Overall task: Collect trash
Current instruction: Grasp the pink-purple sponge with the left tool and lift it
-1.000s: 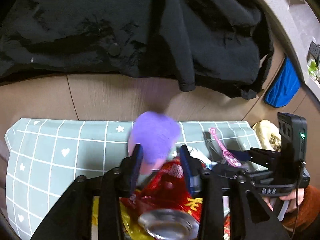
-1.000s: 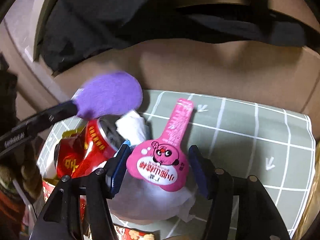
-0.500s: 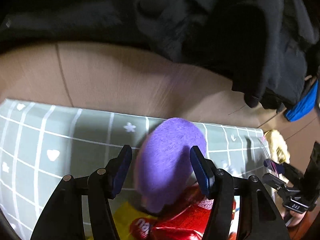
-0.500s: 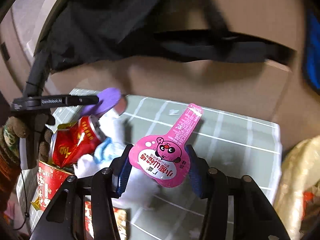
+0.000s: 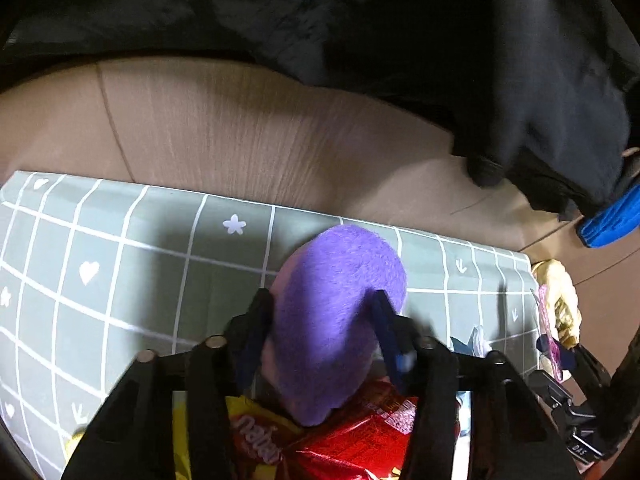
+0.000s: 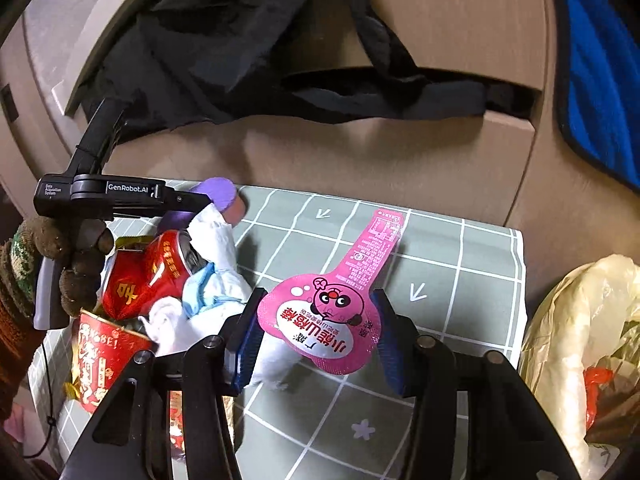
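My left gripper [image 5: 324, 316] is shut on a purple felt pad [image 5: 340, 320] and holds it over the green checked mat [image 5: 120, 264]; the pad also shows in the right wrist view [image 6: 216, 196]. My right gripper [image 6: 316, 332] is shut on a pink snack pouch [image 6: 332, 312] with a cartoon face, held above the mat [image 6: 460, 280]. A trash pile lies on the mat: a crushed red can [image 6: 144, 276], white tissue [image 6: 216, 264], a red paper cup [image 6: 100, 360], and red and yellow wrappers [image 5: 352, 440].
A yellowish plastic bag [image 6: 580, 340] with trash stands right of the mat. Black clothing [image 5: 400, 40] lies behind on the beige sofa [image 5: 240, 132]. A blue cloth [image 6: 592, 60] hangs at the far right.
My left gripper has closed on the purple pad. My right gripper has pulled back and to the right with the pink pouch, away from the pile.
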The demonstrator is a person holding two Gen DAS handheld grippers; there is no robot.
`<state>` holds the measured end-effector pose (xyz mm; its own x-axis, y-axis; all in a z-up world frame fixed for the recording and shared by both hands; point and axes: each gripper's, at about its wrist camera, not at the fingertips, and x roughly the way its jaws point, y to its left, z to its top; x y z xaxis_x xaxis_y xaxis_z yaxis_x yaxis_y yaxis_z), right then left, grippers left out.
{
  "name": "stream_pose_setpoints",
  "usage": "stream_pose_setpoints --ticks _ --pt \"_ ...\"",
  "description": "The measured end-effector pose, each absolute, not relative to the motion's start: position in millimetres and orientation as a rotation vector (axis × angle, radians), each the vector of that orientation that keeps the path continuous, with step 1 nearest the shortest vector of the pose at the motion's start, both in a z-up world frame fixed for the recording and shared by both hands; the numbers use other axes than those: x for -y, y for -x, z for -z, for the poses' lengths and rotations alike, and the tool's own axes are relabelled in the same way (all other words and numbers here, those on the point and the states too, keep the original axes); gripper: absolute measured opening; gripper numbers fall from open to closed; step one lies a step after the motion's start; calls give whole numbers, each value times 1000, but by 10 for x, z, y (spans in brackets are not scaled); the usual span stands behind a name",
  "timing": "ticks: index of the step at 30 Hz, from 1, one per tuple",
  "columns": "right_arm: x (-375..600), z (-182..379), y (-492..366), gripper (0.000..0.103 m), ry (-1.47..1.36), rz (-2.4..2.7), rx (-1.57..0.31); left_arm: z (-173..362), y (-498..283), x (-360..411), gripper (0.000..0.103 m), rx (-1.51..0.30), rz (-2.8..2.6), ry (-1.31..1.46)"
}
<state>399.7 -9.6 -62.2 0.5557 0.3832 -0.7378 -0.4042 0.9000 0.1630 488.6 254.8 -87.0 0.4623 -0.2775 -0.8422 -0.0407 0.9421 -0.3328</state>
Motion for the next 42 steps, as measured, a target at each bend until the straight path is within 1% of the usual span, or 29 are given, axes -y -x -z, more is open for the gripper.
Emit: stream_pose_setpoints --ticks 2,5,13,18,22,27,28,29,30,31,32,34,38,42 --pt "50 618 -3983 47 27 -467 -853 818 -4774 -2516 31 -1061 141 337" --pt "53 526 -3927 47 24 -471 -834 676 -4532 -2433 25 -1001 131 317" --pt "45 442 -3797 48 37 -470 -804 410 -3908 -1947 21 -853 97 122" --pt "109 488 -3759 48 28 -462 -822 423 -3709 -1651 20 -852 154 47" --pt "171 566 -3708 48 18 -459 -838 491 -3693 -1549 20 -864 204 42" --pt "235 622 -3674 48 7 -457 -848 541 -3704 -1469 22 -887 291 50" --pt "249 631 -3672 48 5 -455 -849 531 -3692 -1458 25 -881 300 44" --pt "269 638 -3671 48 1 -453 -850 511 -3689 -1442 31 -870 309 38" --pt "297 644 -3670 48 -8 -451 -852 480 -3694 -1433 35 -857 321 28" --pt "319 654 -3669 48 -13 -451 -853 463 -3710 -1429 44 -850 328 23" --pt "341 660 -3669 48 -18 -449 -854 436 -3728 -1437 50 -841 342 15" --pt "376 669 -3676 48 -28 -448 -857 400 -3790 -1432 55 -839 369 -8" --pt "412 676 -3670 48 -32 -450 -859 417 -4013 -1429 57 -882 371 -62" --pt "428 688 -3680 48 -35 -449 -861 510 -4241 -1390 57 -940 391 -47"
